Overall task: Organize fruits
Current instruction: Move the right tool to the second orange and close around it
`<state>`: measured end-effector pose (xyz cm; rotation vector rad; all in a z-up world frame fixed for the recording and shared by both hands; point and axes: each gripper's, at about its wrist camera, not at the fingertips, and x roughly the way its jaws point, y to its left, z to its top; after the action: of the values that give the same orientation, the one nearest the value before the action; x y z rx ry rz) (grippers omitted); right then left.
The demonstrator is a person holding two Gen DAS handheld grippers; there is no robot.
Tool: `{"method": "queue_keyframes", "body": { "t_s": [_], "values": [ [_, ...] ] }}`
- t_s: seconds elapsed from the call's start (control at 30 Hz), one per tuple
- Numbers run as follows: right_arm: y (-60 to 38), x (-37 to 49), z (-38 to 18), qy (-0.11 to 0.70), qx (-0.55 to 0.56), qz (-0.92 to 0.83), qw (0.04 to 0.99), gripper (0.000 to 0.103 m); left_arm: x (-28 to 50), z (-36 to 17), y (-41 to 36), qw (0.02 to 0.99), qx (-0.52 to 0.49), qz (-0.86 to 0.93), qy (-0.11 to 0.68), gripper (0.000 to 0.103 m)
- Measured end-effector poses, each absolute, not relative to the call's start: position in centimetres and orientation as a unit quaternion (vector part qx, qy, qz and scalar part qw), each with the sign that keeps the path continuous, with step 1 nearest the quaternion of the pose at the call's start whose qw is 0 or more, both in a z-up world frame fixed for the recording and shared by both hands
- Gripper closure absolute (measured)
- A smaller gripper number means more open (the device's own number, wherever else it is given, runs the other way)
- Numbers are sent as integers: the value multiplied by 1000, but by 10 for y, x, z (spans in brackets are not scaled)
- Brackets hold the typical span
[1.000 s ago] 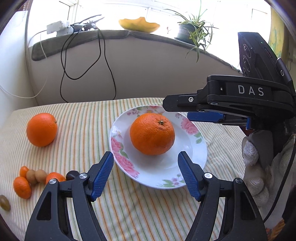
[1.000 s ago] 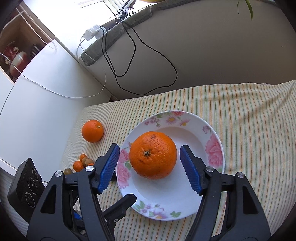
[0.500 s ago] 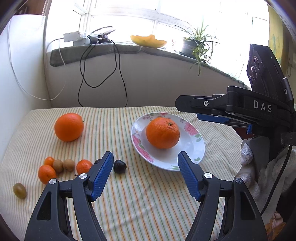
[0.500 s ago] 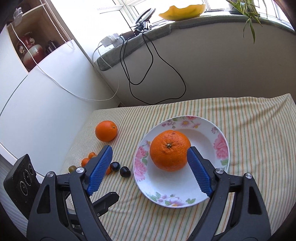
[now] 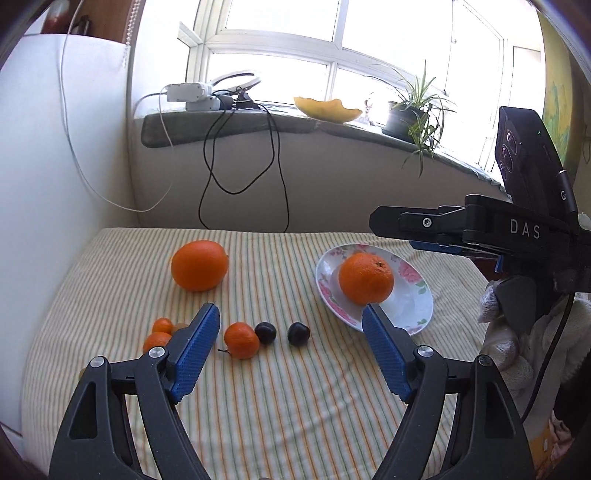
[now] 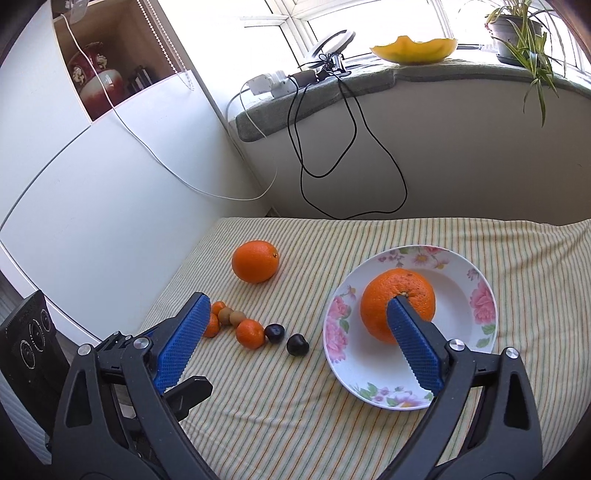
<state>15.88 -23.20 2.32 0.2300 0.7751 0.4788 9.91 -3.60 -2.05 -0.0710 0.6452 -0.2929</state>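
Only one container is in play: a white plate with a pink flower rim (image 6: pixel 480 306), standing on the striped cloth of the tabletop (image 6: pixel 295 424). One large orange (image 6: pixel 380 299) sits in the plate, toward its left half, stem end up; the rest of the plate is bare white.

Outside it, a second large orange (image 6: pixel 255 260) lies on the cloth well apart from the plate, toward the white cabinet. Nearer the camera runs a loose row of small fruit: two dark plums (image 6: pixel 297 344), a small tangerine (image 6: pixel 250 334) touching the left plum, two brownish round fruits (image 6: pixel 231 316), and more small tangerines partly hidden behind a blue pad.

On the windowsill, a yellow dish-like melon rind (image 6: pixel 413 48) rests beside a potted plant (image 6: pixel 517 26); whether anything lies in it cannot be told.

The right hand-held gripper (image 6: pixel 295 347) is opening, its jaws wide with nothing between the pads; its right pad overlaps the plated orange in view without pressing it. The left hand-held gripper (image 5: pixel 291 343) is also opening, empty, hovering above the small fruit. In the left view, the right tool is carried by a gloved hand (image 5: pixel 506 343).
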Motion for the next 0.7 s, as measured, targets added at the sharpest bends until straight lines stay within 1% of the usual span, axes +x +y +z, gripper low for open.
{"method": "queue_keyframes", "body": {
  "t_s": [0.4, 0.7],
  "values": [
    [-190, 193, 11, 420, 88, 245, 869, 5, 132, -42, 28, 930, -71, -109, 344, 21],
    [-170, 227, -7, 449, 122, 258, 846, 5, 170, -60, 47, 915, -95, -124, 372, 21]
  ]
}}
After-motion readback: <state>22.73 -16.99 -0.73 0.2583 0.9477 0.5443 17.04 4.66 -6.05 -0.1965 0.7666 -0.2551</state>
